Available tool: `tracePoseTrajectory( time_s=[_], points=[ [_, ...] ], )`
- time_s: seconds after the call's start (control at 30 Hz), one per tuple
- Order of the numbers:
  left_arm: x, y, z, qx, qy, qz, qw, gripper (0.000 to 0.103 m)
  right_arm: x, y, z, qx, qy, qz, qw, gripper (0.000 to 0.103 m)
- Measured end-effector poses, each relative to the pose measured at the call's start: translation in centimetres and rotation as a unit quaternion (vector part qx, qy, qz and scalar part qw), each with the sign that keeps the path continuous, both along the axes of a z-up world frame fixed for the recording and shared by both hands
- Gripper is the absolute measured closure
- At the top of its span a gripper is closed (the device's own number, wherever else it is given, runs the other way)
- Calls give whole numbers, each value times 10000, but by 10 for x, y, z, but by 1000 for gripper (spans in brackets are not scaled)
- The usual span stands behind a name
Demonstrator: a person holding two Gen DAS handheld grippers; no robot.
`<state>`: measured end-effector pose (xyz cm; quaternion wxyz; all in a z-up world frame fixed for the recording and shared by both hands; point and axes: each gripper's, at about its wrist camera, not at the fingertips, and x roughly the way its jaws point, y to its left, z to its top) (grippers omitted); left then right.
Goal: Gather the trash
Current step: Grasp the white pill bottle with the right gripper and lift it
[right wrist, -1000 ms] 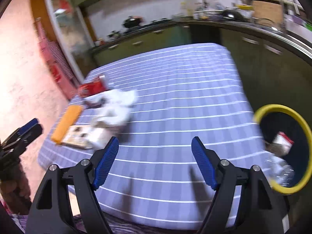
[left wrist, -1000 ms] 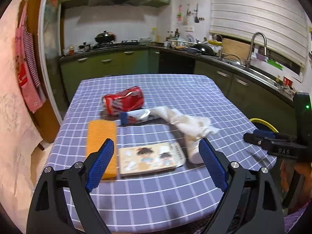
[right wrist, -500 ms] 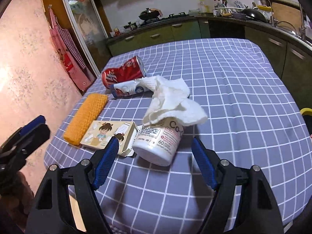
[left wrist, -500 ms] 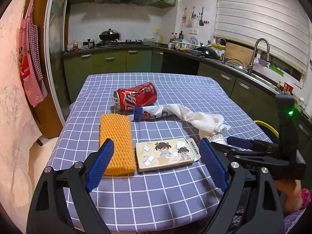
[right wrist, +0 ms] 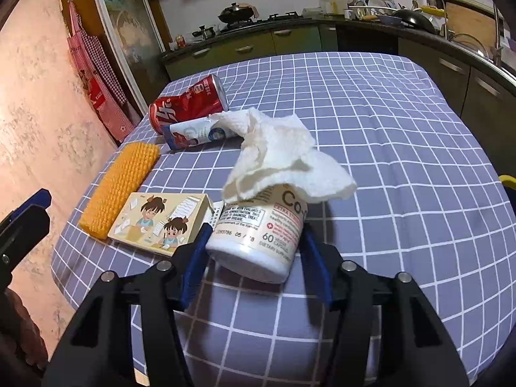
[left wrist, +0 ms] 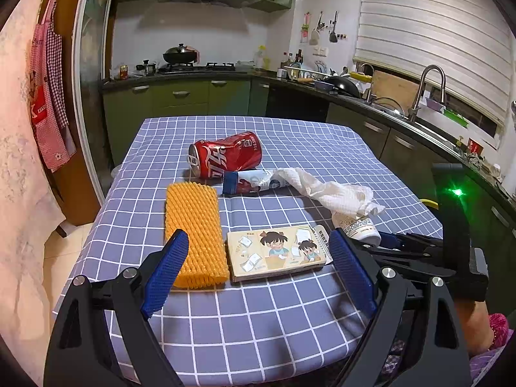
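A white supplement bottle (right wrist: 258, 235) lies on its side on the checked tablecloth, a crumpled white paper towel (right wrist: 280, 154) draped over its far end. My right gripper (right wrist: 254, 254) has closed in on the bottle, one finger on each side of it. The bottle also shows in the left wrist view (left wrist: 356, 225). A dented red cola can (left wrist: 225, 154), a small blue-and-white wrapper tube (left wrist: 251, 183), an orange foam net (left wrist: 193, 225) and a cartoon-printed box (left wrist: 277, 251) lie nearby. My left gripper (left wrist: 258, 277) is open and empty, just short of the box and net.
The table (right wrist: 403, 148) has a purple checked cloth. A yellow-rimmed bin (right wrist: 508, 180) stands past the table's right edge. Green kitchen cabinets, a stove and a sink line the back and right walls. A red apron hangs on the left.
My right gripper swung from the bin side back to the table, moved up to the white bottle and narrowed around it. My left gripper came slightly closer to the box.
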<state>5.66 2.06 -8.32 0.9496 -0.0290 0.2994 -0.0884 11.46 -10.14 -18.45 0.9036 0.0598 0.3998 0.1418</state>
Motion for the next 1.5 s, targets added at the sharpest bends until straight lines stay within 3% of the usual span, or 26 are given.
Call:
tracePoseTrajectory(
  time_s=[0.67, 1.5],
  points=[
    [3, -14, -3, 88, 51, -113, 9999, 16, -40, -41, 25, -70, -59, 263, 9996, 54],
    [6, -50, 2, 396, 82, -376, 9985, 16, -58, -80, 40, 263, -377, 221, 9987, 58]
  ],
)
